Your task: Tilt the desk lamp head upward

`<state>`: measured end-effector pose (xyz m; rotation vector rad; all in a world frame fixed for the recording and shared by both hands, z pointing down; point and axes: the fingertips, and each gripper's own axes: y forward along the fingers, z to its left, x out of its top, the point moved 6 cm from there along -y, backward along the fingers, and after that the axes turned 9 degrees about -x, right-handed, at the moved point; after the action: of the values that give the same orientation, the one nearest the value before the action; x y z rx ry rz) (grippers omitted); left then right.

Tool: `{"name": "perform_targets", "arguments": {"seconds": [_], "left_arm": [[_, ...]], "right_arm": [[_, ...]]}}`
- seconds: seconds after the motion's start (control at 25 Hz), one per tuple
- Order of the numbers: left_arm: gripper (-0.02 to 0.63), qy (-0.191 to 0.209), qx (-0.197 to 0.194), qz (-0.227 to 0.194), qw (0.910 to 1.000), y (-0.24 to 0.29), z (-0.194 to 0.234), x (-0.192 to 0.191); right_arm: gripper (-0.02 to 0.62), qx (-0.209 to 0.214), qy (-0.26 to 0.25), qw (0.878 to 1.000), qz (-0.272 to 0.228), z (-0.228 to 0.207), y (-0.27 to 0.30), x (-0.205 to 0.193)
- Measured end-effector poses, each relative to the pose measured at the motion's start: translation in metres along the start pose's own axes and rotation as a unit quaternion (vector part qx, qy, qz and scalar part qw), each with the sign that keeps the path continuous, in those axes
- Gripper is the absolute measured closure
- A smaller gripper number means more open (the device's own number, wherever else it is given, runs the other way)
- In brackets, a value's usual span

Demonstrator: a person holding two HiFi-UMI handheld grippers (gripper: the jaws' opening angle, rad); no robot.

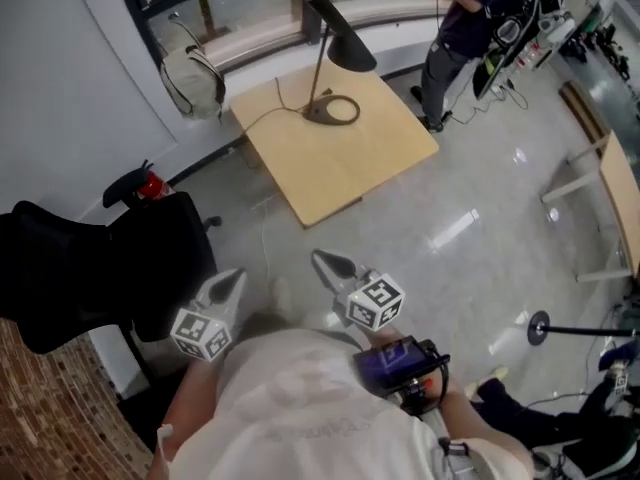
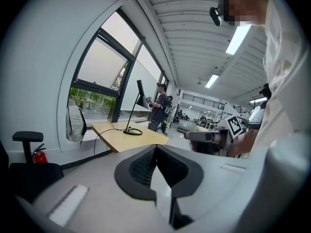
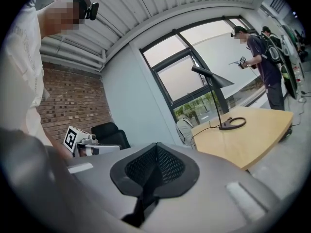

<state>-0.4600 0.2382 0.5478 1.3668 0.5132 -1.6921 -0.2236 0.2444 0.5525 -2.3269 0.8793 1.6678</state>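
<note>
The black desk lamp [image 1: 340, 36] stands on a light wooden table [image 1: 350, 173] by the window, its cone head angled down over a ring base [image 1: 333, 110]. My left gripper [image 1: 236, 278] and right gripper [image 1: 322, 260] are held close to my body, well short of the table, both shut and empty. The left gripper view has the left gripper [image 2: 156, 147] in front, with the lamp [image 2: 140, 94] and table [image 2: 138, 139] far ahead. The right gripper view looks past the right gripper [image 3: 156, 145] to the lamp [image 3: 215, 79] on the table [image 3: 252, 140], right of centre.
A grey backpack [image 1: 192, 78] leans on the window ledge left of the table. A black chair [image 1: 95, 263] and a fire extinguisher [image 1: 150, 183] stand at my left. A person [image 1: 465, 23] stands beyond the table. Another table [image 1: 625, 193] and a stand base [image 1: 540, 325] are at right.
</note>
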Motion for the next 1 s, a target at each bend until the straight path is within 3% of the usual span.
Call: {"name": "perform_targets", "arguments": {"seconds": [0.28,0.56,0.84,1.0], "left_arm": [[0.606,0.008,-0.068,0.012,0.9976,0.06,0.052,0.029],[0.606,0.033,-0.154,0.032,0.987,0.126,0.072,0.059],[0.604,0.055,-0.225,0.064,0.9708,0.173,0.052,0.064],[0.606,0.06,-0.238,0.083,0.9658,0.194,0.027,0.057]], "right_arm": [[0.583,-0.066,-0.007,0.998,-0.02,-0.03,0.038,0.033],[0.583,-0.136,-0.013,0.99,-0.037,-0.054,0.043,0.064],[0.583,-0.198,0.015,0.979,-0.048,-0.081,0.02,0.06],[0.583,-0.206,0.024,0.977,-0.049,-0.101,0.001,0.059]]}}
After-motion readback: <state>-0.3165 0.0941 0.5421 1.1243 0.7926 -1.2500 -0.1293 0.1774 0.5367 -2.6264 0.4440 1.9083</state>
